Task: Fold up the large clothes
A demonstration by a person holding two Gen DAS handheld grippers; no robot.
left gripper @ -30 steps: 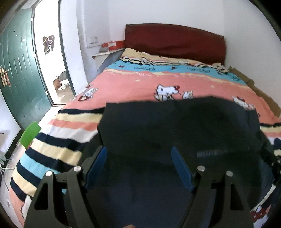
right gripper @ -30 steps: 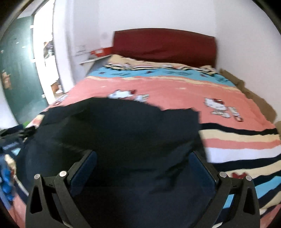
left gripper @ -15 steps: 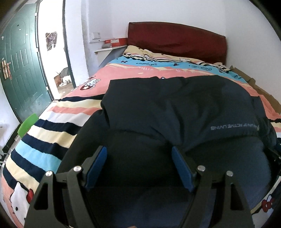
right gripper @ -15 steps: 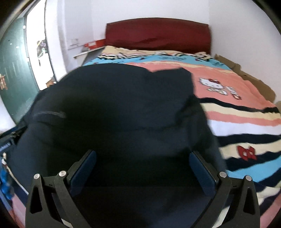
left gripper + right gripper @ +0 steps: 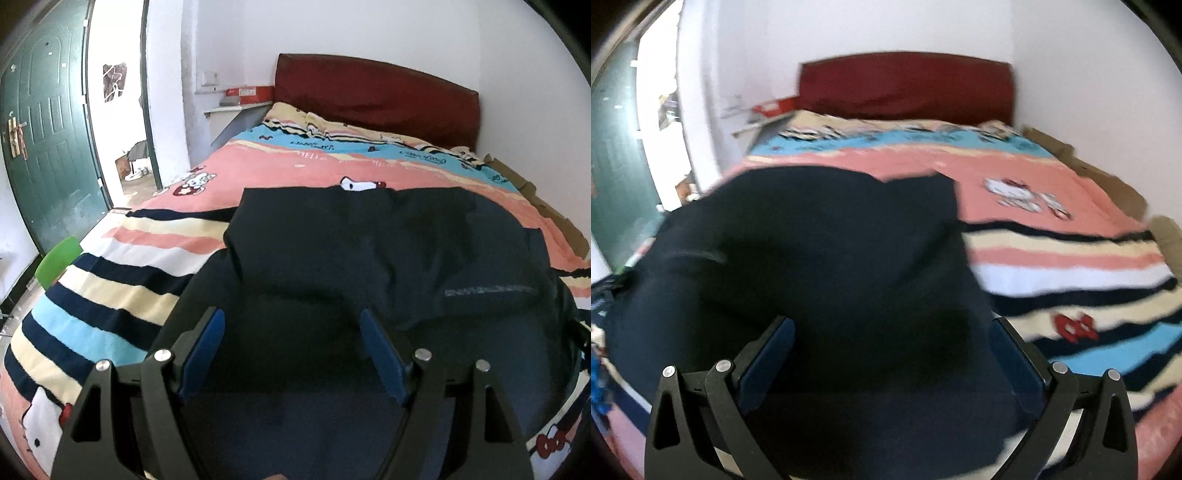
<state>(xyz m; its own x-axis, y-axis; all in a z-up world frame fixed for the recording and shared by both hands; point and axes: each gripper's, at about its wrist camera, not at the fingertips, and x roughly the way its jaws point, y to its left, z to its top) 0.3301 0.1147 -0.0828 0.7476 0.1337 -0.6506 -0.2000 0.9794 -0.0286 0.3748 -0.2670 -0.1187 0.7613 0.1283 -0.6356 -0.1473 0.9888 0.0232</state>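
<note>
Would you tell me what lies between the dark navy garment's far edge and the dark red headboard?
In the left wrist view, only the striped cartoon-print bedspread lies between the dark navy garment and the dark red headboard.

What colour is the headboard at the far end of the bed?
Dark red headboard, plain with no pattern; the left wrist view shows it most sharply.

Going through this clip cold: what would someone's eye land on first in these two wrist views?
The dark navy garment spread over the near half of the bed dominates both views, with pale lettering near its right side. Beneath it, the loud striped cartoon-cat bedspread runs back to a dark red headboard. The left gripper and right gripper both stand open over the cloth, gripping nothing.
</note>
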